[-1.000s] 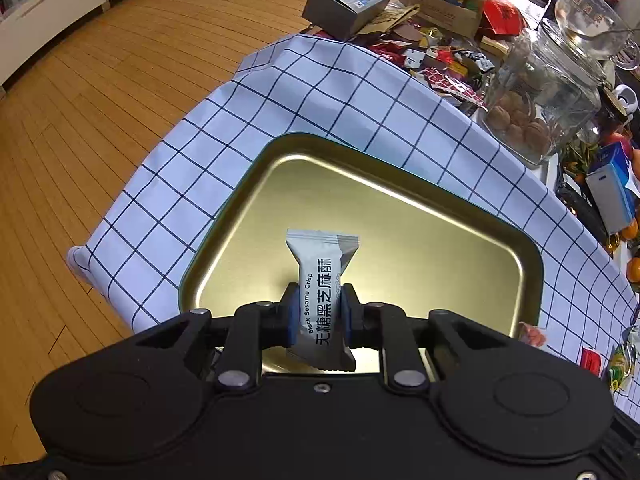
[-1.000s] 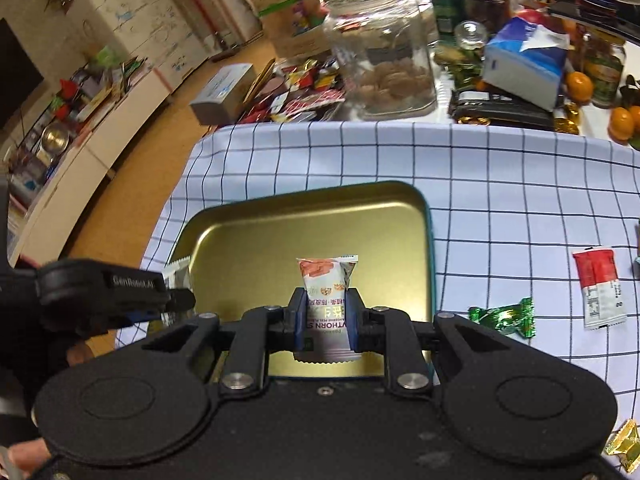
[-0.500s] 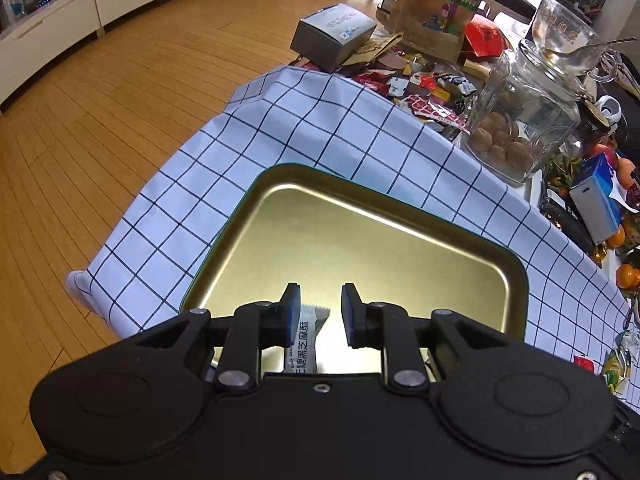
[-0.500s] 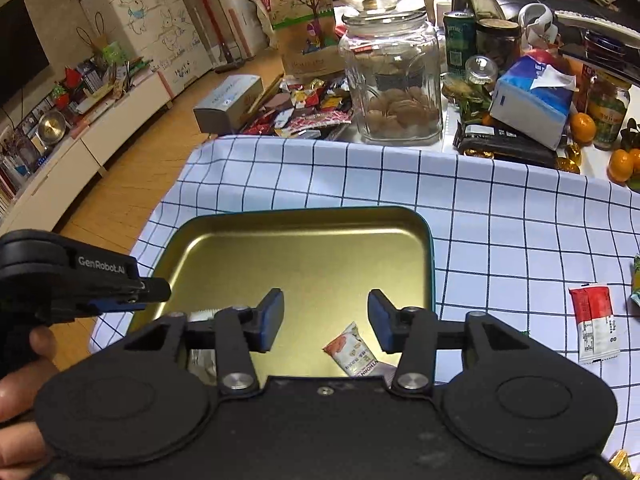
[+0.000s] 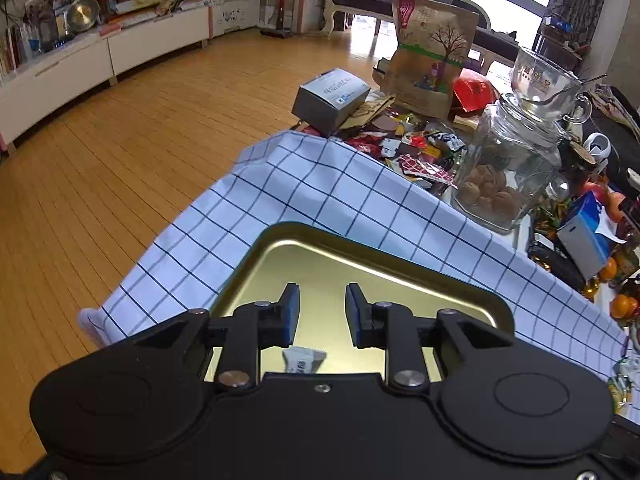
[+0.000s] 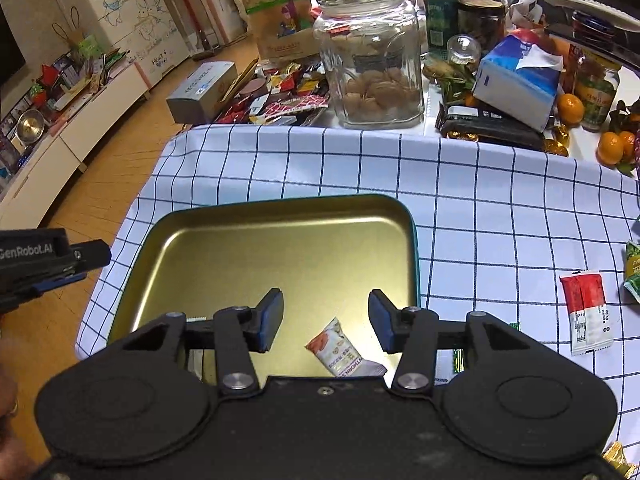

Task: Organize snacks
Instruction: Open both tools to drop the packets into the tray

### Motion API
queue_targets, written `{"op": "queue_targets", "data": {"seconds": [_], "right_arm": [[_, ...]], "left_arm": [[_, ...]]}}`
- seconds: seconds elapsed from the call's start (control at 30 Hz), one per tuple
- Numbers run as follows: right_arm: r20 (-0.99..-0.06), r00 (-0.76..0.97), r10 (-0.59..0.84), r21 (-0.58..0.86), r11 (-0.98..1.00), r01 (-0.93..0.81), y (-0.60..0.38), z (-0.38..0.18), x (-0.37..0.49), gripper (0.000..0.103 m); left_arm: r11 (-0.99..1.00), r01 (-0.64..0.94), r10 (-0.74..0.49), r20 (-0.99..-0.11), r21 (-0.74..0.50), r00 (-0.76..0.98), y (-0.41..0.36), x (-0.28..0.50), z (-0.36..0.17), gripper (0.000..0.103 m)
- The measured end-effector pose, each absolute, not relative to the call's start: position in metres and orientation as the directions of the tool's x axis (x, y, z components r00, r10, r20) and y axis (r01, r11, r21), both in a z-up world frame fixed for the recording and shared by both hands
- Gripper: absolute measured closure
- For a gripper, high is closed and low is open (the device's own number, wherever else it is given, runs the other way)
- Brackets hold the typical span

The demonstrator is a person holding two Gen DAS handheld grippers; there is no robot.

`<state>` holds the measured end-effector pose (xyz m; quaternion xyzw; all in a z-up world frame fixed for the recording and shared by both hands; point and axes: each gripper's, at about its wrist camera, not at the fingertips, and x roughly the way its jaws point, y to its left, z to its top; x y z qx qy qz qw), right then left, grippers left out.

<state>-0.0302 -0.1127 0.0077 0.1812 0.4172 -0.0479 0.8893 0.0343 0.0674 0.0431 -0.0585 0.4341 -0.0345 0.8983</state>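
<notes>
Now your left gripper [image 5: 322,304] and right gripper [image 6: 325,318] both hang over the gold tray [image 6: 404,216] with fingers spread wide, gripping nothing. The grey sesame packet [image 5: 304,360] lies flat on the tray floor under the left one; the orange-printed snack [image 6: 344,354] lies there below the right. More work likely waits: a red-and-white sachet [image 6: 586,314] sits loose on the checked cloth [image 6: 480,184] covering the tabletop, beside the tray.
</notes>
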Motion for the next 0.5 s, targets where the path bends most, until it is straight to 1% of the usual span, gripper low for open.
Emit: {"op": "queue_targets", "data": {"seconds": [0.1,0.2,0.3,0.33,0.5], "right_arm": [[-0.734,0.680,0.011,0.246,0.937,0.250,-0.110,0.011,-0.032,0.053],[-0.670,0.740,-0.063,0.210,0.939,0.271,-0.107,0.014,-0.039,0.053],[-0.636,0.763,-0.115,0.116,0.963,0.242,-0.100,0.016,-0.038,0.053],[-0.616,0.777,-0.126,0.105,0.965,0.240,-0.098,0.017,-0.039,0.054],[-0.600,0.794,-0.097,0.140,0.965,0.223,-0.097,0.017,-0.037,0.056]], "left_arm": [[0.984,-0.019,-0.131,-0.799,-0.175,0.586,0.070,0.036,0.041,0.068],[0.982,-0.072,-0.101,-0.813,-0.173,0.573,0.073,0.037,0.038,0.068],[0.981,-0.094,-0.092,-0.826,-0.172,0.556,0.075,0.039,0.036,0.068],[0.980,-0.093,-0.098,-0.832,-0.176,0.545,0.075,0.040,0.035,0.068],[0.978,-0.089,-0.116,-0.845,-0.190,0.522,0.075,0.041,0.034,0.068]]}}
